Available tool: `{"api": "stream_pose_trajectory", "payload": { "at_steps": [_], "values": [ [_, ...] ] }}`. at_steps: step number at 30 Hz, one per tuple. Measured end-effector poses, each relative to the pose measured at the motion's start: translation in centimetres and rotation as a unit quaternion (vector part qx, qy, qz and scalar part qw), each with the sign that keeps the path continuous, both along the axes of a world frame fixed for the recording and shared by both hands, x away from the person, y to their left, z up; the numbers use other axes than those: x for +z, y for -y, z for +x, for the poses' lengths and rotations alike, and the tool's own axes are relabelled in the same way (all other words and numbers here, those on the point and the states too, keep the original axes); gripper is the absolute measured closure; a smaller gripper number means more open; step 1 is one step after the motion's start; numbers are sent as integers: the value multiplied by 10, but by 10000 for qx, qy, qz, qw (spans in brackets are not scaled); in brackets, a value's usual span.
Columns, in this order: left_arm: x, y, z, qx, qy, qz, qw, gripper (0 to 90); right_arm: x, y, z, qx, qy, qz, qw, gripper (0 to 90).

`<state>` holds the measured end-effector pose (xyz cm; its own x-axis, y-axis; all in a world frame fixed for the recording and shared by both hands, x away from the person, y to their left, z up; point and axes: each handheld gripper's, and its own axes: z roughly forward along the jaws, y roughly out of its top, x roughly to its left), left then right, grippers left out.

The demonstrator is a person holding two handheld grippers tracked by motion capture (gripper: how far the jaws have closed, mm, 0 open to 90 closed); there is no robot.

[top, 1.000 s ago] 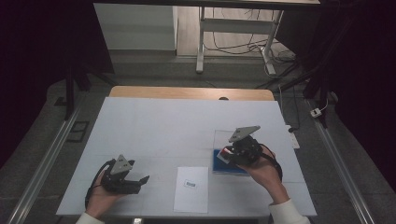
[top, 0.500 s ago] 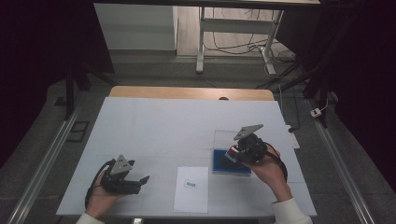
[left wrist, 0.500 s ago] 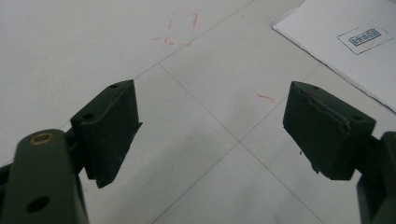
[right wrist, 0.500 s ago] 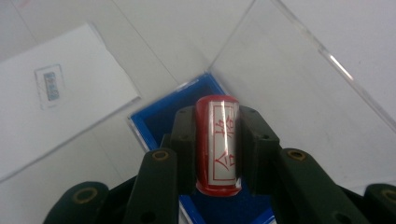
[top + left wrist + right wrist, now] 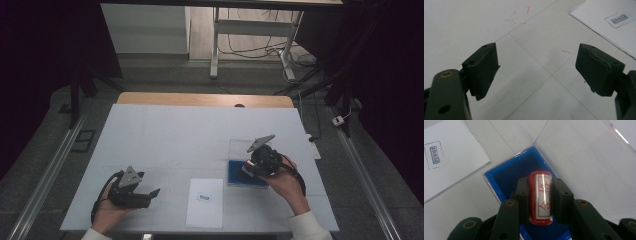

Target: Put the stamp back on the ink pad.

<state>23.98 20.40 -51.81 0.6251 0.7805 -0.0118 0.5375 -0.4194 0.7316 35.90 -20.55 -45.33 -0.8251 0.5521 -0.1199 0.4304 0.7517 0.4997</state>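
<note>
table: white-covered table (image 5: pixel 165 135) with thin seam lines; faint red marks on the surface (image 5: pixel 520 15) ahead of the left gripper
left gripper: left gripper (image 5: pixel 147 195) at near-left of table, held low in the left hand (image 5: pixel 107 210); jaws spread wide, nothing between them; bare table shows through the gap (image 5: pixel 536 65); grey three-cornered plate on top
right gripper: right gripper (image 5: pixel 540 195) at near-right of table in the right hand (image 5: pixel 282 180); jaws pinching a stamp, one jaw on each side of it
stamp: red stamp (image 5: pixel 541 197), white face with red characters turned toward the camera; gripped by its sides; held over the blue pad; whether it touches the pad I cannot tell
ink pad: blue pad (image 5: pixel 235 175) in a clear-edged tray, just beside the paper's right edge; blue inside visible around the stamp (image 5: pixel 509 177); clear lid (image 5: pixel 584 152) lies open flat on the far side, touching the tray
paper: white sheet (image 5: pixel 205 205) at near edge, between the two grippers; small blue boxed print (image 5: pixel 203 197) in its upper half; same print seen in right gripper view (image 5: pixel 434 155) and left gripper view (image 5: pixel 619 18)
background: floor, cables and a white frame stand (image 5: pixel 250 35) beyond the table's far edge; dark at both sides
</note>
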Motion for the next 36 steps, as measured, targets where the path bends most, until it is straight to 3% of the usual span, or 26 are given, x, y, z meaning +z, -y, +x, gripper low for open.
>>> {"api": "stream_pose_trajectory", "payload": {
  "at_steps": [8, 21, 27, 33, 36],
  "values": [
    [0, 0, 0, -10, -7, 16, 10000, 187, -8, -6, 1, 44, -67, -130, 9999, 688],
    [-2, 1, 1, -30, -35, 41, 10000, 187, -14, -8, 3, 12, -6, -132, 9999, 655],
    [-1, -1, 1, -5, -23, -26, 10000, 187, -11, -6, 1, 31, 84, 271, 9996, 439],
    [0, -2, 1, 8, -21, -124, 9999, 185, -6, 4, -2, -43, 245, 876, 9958, 367],
    [1, -3, 0, 17, -37, -266, 9996, 183, -4, 9, -7, -75, 397, 1028, 9939, 344]
  ]
}}
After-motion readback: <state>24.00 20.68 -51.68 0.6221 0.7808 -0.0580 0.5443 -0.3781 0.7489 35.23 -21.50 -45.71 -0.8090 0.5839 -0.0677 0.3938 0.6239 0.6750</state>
